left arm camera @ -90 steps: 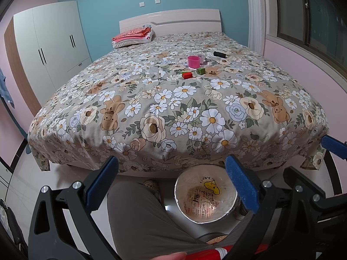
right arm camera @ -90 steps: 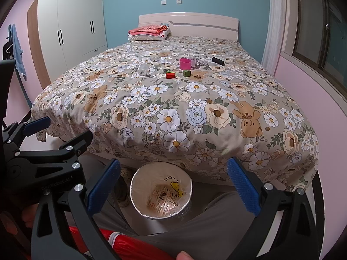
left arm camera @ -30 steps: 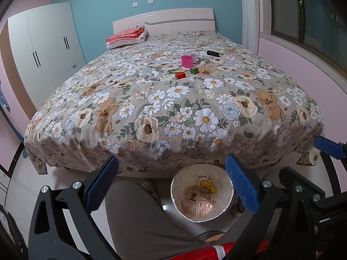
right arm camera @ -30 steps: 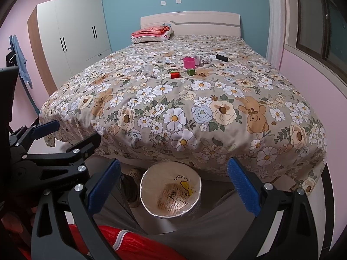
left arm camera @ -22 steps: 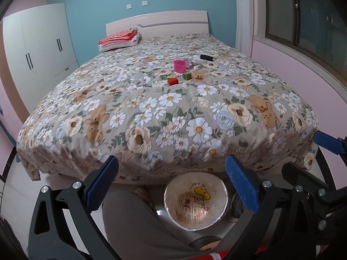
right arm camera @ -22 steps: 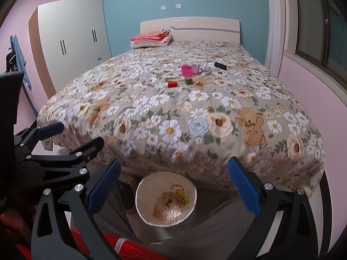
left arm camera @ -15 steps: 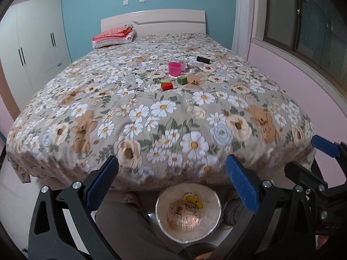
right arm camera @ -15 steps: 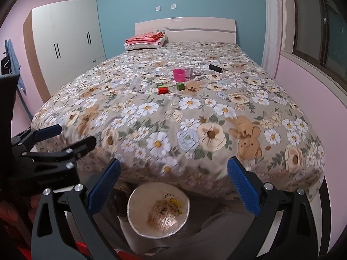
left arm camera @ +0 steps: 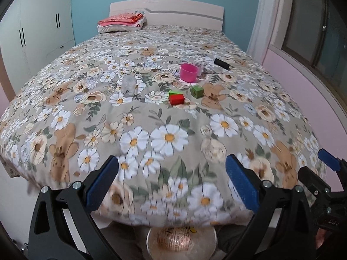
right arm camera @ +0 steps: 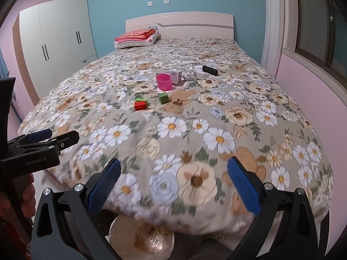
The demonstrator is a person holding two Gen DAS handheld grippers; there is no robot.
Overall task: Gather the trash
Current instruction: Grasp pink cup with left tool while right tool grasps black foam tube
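Small items lie mid-bed on the floral cover: a pink cup (left arm camera: 188, 72) (right arm camera: 164, 82), a red block (left arm camera: 176, 98) (right arm camera: 140, 104), a green cube (left arm camera: 197, 91) (right arm camera: 163, 98), a small pale box (right arm camera: 176, 75), a black cylinder (left arm camera: 221, 64) (right arm camera: 209, 70) and a clear crumpled wrapper (left arm camera: 128, 85). A lined bin (left arm camera: 181, 241) (right arm camera: 142, 236) sits on the floor at the bed's foot, partly hidden by the cover. My left gripper (left arm camera: 172, 182) and right gripper (right arm camera: 173, 183) are both open and empty, above the foot edge of the bed, far from the items.
The bed (left arm camera: 151, 130) fills the view, with folded red cloth on a pillow (left arm camera: 121, 22) at the headboard. A white wardrobe (right arm camera: 56, 36) stands left. A pink wall and window (right arm camera: 314, 21) run along the right. The person's legs are beside the bin.
Both grippers have risen and moved forward towards the bed. The bin has slid to the bottom edge of both views, partly under the cover. Both stay open.
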